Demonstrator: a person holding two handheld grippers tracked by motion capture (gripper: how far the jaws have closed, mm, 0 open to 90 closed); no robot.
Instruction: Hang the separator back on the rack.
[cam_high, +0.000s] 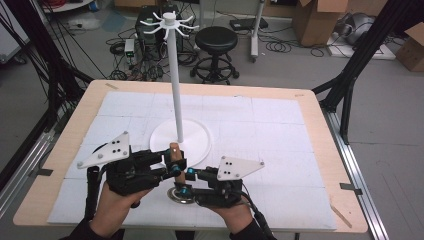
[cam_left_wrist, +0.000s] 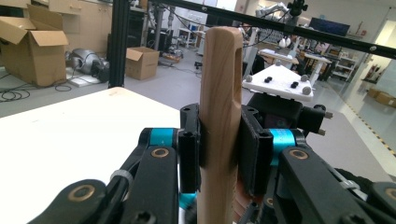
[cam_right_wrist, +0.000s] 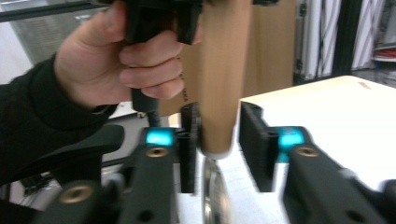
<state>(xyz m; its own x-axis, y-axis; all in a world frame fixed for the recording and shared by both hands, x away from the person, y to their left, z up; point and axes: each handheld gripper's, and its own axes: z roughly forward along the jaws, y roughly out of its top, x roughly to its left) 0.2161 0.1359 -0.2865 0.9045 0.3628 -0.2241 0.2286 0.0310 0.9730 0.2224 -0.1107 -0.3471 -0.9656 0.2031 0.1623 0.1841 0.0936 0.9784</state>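
A utensil with a wooden handle (cam_left_wrist: 219, 93) stands upright, and my left gripper (cam_left_wrist: 219, 154) is shut on the handle's middle. In the high view the handle's top (cam_high: 174, 150) pokes up above the left gripper (cam_high: 175, 164). Its round metal end (cam_high: 181, 194) rests on the white mat. My right gripper (cam_right_wrist: 219, 140) straddles the handle's lower end (cam_right_wrist: 224, 70). One pad sits against the wood and the other stands off with a visible gap, so it is open. The metal part (cam_right_wrist: 212, 191) shows edge-on below the jaws.
A white hook stand rises behind the grippers, its pole (cam_high: 176, 95) set on a round base (cam_high: 197, 142). The white mat (cam_high: 280, 130) covers the wooden table (cam_high: 320, 150). A person's hand (cam_right_wrist: 140, 60) grips the left gripper. A stool (cam_high: 216, 42) and boxes stand beyond.
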